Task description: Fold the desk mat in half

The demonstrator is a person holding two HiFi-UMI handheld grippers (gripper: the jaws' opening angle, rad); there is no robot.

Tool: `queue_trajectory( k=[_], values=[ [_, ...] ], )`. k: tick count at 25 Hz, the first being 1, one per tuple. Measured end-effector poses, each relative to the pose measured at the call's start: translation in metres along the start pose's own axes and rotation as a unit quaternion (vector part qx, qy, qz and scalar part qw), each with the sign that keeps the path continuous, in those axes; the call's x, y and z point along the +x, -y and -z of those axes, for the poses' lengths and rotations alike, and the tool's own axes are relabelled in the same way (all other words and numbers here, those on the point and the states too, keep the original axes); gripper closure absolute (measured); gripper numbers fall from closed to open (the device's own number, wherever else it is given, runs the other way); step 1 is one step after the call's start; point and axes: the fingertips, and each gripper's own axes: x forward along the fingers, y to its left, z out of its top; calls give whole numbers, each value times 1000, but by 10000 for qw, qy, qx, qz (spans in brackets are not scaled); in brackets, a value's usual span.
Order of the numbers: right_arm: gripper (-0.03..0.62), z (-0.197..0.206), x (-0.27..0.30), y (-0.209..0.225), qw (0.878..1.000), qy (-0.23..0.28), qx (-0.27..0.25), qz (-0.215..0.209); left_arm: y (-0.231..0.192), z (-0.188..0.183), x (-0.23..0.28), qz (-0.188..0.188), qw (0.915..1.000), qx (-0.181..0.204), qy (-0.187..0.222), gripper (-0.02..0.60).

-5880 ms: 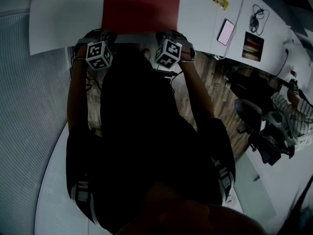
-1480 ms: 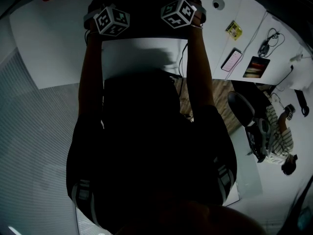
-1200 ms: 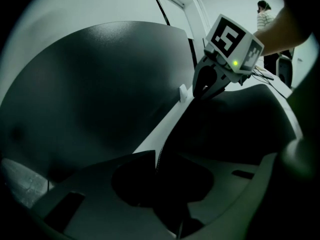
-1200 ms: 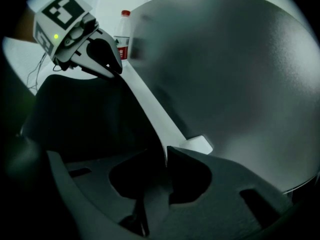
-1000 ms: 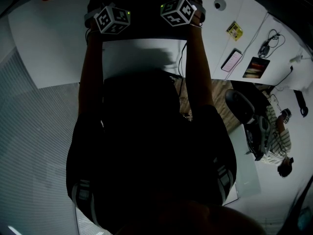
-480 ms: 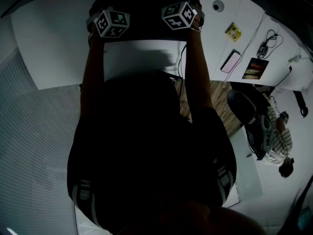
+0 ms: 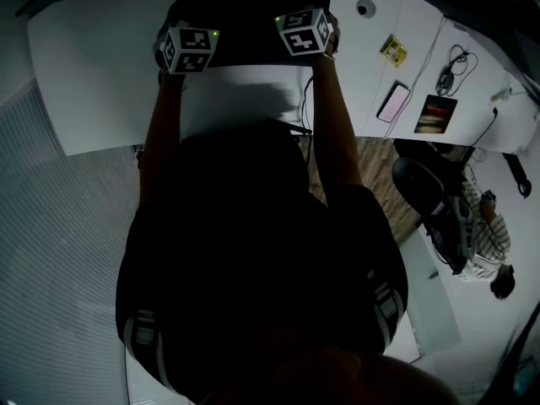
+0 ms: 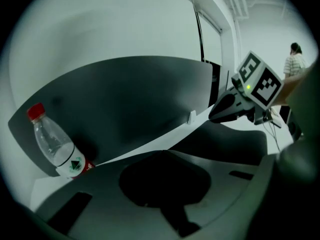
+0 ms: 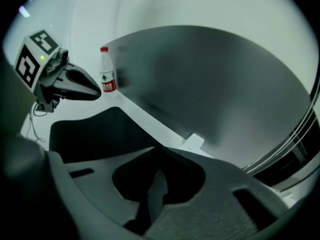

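White table (image 7: 84,83) bears the dark mat (image 7: 253,7) lying flat toward its far side (bottle (image 8: 55,144) near its left corner), while left gripper (image 8: 161,152) and right gripper (image 9: 161,148) hover by its near edge, jaws just closed together on nothing.

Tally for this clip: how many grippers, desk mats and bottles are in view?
grippers: 2, the left gripper and the right gripper
desk mat: 1
bottle: 1
total: 4
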Motion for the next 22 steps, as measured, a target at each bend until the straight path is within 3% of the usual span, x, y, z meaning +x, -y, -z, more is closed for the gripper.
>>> queue_trajectory(
  k=[7,19,22],
  values=[
    [592,-13,-37,-23,9928,504,1048,-300,-3,-3,-42,-95,9968,-792,71,577],
    [592,-30,-128,-69,9727,1375,1867,-133,15,-13,-136,-70,9843,-1605,725,577],
    [592,-35,-151,-82,9687,1544,1939,-138,17,-20,-164,-237,9797,-1727,989,577]
  ],
)
